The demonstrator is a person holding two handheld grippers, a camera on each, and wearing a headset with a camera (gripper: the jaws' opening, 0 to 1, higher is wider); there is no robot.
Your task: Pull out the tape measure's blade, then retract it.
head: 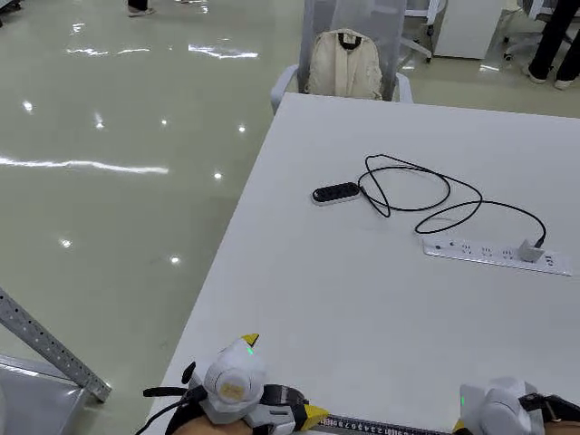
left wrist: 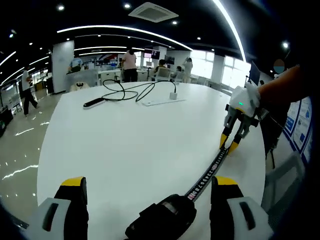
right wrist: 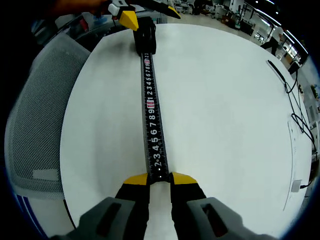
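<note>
Along the near edge of the white table (head: 362, 299), at six o'clock in the head view, both grippers sit low with the tape measure between them. The left gripper (left wrist: 150, 182) has its yellow-tipped jaws spread wide. The tape measure (left wrist: 162, 222), a black case, rests on the table between them with a gap on each side, so nothing is clamped. From the case the blade (right wrist: 152, 110) lies flat on the table, stretched out. In the left gripper view it runs toward two o'clock. In the right gripper view it runs straight from six up to twelve o'clock, numbers showing. The right gripper (right wrist: 160, 178) has its jaws pinched tight on the blade's free end, one yellow tip on each side of it.

Farther up the table, at about three o'clock in the head view, a white power strip (head: 494, 254) lies with a plug in it. A black cable (head: 408, 186) loops from the plug toward twelve o'clock and ends at a slim black device (head: 336, 193). All three lie well apart from the tape measure. Beyond the far edge stands a chair (head: 283, 86) with a cream bag (head: 343, 65) on it.
</note>
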